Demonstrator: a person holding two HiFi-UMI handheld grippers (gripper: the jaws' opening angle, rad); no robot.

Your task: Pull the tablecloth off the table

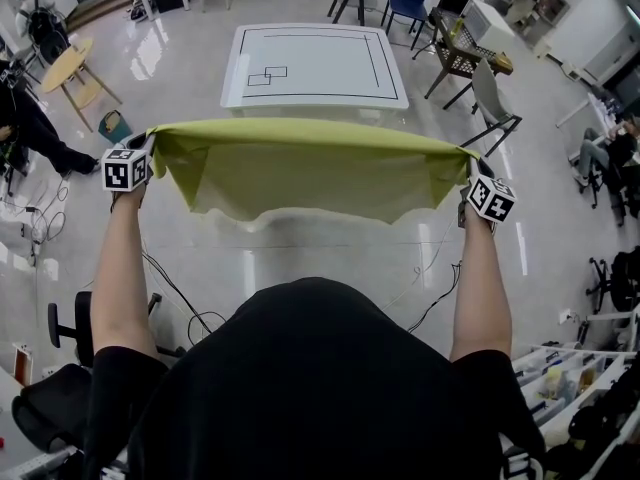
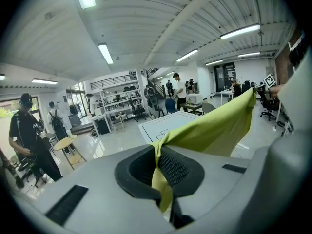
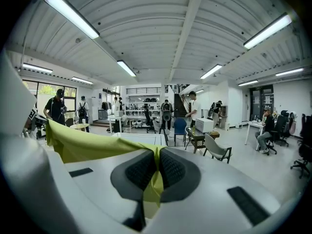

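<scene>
**Tablecloth held in the air, short of the desk**

The white rectangular desk [image 1: 315, 63], marked with black lines, stands beyond, with chairs [image 1: 490, 103] to its right. The thin yellow-green tablecloth [image 1: 300, 168] hangs stretched between both outstretched forearms, its lower edge sagging. The left gripper [image 1: 150, 153] and right gripper [image 1: 472, 173] each have their jaws clamped on an upper corner.

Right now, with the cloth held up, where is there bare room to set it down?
The white table top is bare, edge to edge. The glossy floor between table and person is also free, with cables bordering it at left. It is crowded with chairs right of the table. The left gripper and right gripper both clamp the tablecloth.
</scene>
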